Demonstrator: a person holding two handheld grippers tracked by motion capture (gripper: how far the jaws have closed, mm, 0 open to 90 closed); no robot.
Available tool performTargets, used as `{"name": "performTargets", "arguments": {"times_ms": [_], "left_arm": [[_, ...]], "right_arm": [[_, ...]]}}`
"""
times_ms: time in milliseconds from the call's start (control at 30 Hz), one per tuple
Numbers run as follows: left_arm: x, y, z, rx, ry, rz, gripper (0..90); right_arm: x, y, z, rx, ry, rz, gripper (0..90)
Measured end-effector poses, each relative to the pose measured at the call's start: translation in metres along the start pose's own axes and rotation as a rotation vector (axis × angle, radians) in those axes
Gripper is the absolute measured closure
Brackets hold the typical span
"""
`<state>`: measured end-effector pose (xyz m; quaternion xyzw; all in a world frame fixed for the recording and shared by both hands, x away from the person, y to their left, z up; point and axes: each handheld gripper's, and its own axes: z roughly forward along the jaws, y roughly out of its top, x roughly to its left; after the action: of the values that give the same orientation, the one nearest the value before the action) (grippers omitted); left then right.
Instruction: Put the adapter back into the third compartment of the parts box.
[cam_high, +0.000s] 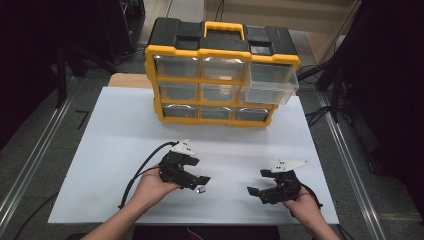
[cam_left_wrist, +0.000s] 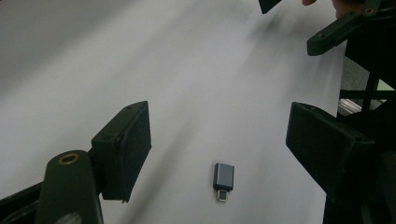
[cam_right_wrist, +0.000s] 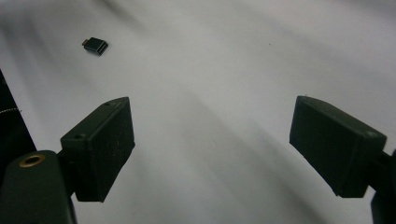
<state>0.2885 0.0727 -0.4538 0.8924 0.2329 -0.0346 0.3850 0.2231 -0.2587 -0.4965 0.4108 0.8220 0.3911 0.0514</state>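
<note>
A small grey adapter (cam_left_wrist: 223, 177) with a metal plug at one end lies flat on the white desk (cam_high: 125, 145), near the front edge and roughly midway between the person's two hands. In the left gripper view it rests on the bare surface between the two black jaws of the left tool (cam_left_wrist: 219, 140), touched by neither, its plug end turned toward the camera. The left tool (cam_high: 197, 181) stands wide, its jaws well apart, held low over the desk with the adapter (cam_high: 201, 189) just beside its tip in the high view. The left hand (cam_high: 152, 187) grips it from below, a black cable (cam_high: 137, 172) looping away from it across the desk.

The right tool (cam_high: 257, 191), held in the right hand (cam_high: 305, 207), is likewise wide and holds nothing; its jaws point toward the left tool, the two tools near one another but apart. In the right gripper view the adapter (cam_right_wrist: 95, 45) lies well off to the upper left, outside the spread jaws of the right tool (cam_right_wrist: 212, 140), with bare white desk between them. The tips of the right tool also reach into the upper right corner of the left gripper view.

At the far side of the desk stands a yellow and black parts organiser (cam_high: 220, 75) with a yellow carry handle (cam_high: 224, 27) and rows of clear drawers. Its upper right drawer (cam_high: 270, 82) is pulled out; the others sit flush.
</note>
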Motion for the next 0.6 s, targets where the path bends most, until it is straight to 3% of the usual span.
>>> {"name": "performTargets", "arguments": {"times_ms": [600], "left_arm": [[-0.001,-0.011,0.01,0.023,0.01,-0.008,24.1]], "right_arm": [[0.0,0.0,0.0,0.005,0.006,0.004,12.3]]}}
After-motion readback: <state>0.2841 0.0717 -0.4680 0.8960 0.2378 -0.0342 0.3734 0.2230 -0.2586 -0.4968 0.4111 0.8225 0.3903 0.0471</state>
